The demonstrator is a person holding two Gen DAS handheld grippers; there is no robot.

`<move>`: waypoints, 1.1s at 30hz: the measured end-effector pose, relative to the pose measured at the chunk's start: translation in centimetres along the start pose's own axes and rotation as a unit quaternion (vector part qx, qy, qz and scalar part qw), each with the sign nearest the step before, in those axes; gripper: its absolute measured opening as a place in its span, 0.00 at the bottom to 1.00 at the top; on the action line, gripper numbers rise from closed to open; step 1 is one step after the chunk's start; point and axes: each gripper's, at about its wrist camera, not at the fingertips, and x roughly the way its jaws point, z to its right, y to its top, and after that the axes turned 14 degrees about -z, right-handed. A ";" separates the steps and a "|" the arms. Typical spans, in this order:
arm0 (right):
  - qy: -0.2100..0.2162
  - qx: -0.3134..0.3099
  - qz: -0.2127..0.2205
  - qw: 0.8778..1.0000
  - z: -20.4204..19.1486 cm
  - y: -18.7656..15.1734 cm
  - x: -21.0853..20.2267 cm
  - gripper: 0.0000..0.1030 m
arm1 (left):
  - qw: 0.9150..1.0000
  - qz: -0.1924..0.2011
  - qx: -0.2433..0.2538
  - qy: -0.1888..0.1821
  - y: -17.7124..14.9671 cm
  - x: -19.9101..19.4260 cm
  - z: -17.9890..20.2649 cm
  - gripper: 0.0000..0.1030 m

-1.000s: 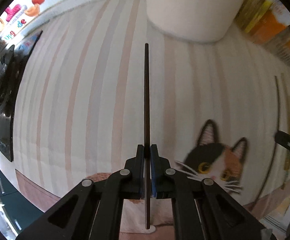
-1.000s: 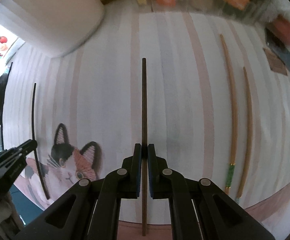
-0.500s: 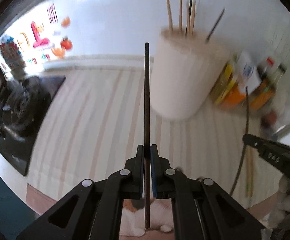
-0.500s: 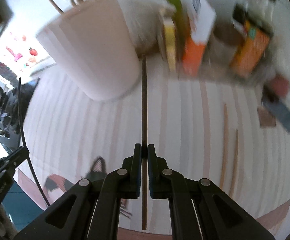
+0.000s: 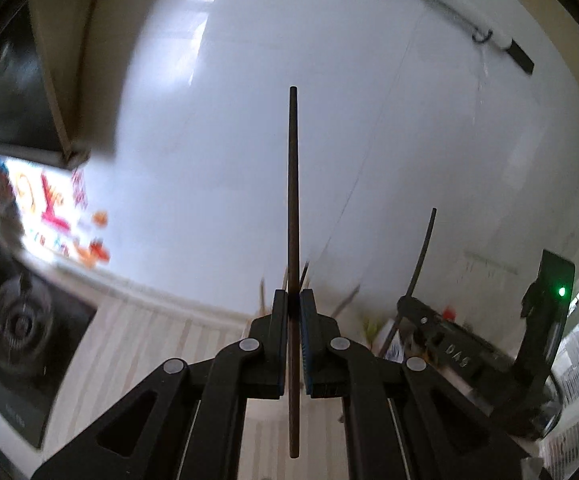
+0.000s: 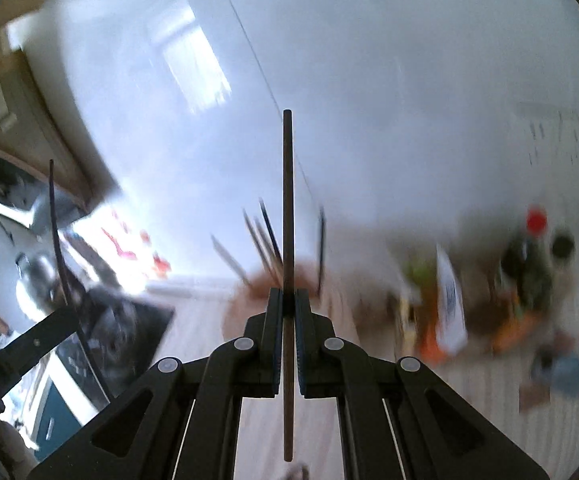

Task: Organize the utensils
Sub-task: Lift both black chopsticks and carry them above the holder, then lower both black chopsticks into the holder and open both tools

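My left gripper point(image 5: 294, 300) is shut on a dark chopstick point(image 5: 293, 200) that points up toward the white wall. My right gripper point(image 6: 285, 298) is shut on a dark brown chopstick point(image 6: 287, 200), also tilted upward. The utensil holder point(image 6: 289, 280) with several chopsticks in it shows blurred just behind the right gripper's tips; in the left wrist view only its chopstick tops point(image 5: 349, 300) peek out beside my fingers. The right gripper point(image 5: 405, 304) with its chopstick shows at the right of the left wrist view. The left gripper point(image 6: 69, 312) shows at the left of the right wrist view.
A black stove point(image 5: 21, 328) sits at the left on the striped mat point(image 5: 149, 344). Bottles and packets point(image 6: 489, 300) stand along the wall at the right. A white tiled wall point(image 5: 289, 40) fills the upper views. A cabinet point(image 5: 61, 60) hangs at upper left.
Both grippers have tilted up and lifted off the mat with their chopsticks. The view swung from the cat mat to the holder and now the wall.
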 end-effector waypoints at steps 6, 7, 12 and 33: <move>0.014 0.010 0.081 0.997 -0.1 5.0 1.1 0.06 | 1.000 0.026 -0.007 -0.013 4.3 4.7 0.6 0.03; 0.013 0.012 0.096 0.995 0.0 5.7 1.8 0.06 | 1.000 0.027 -0.008 -0.013 4.6 5.5 0.5 0.03; 0.004 0.000 0.128 0.992 -0.1 6.8 4.1 0.06 | 1.000 0.028 -0.010 -0.005 5.0 9.7 -0.4 0.03; -0.033 -0.022 0.137 0.990 -0.1 6.1 9.5 0.06 | 0.999 -0.005 0.029 0.025 2.8 16.3 -2.2 0.04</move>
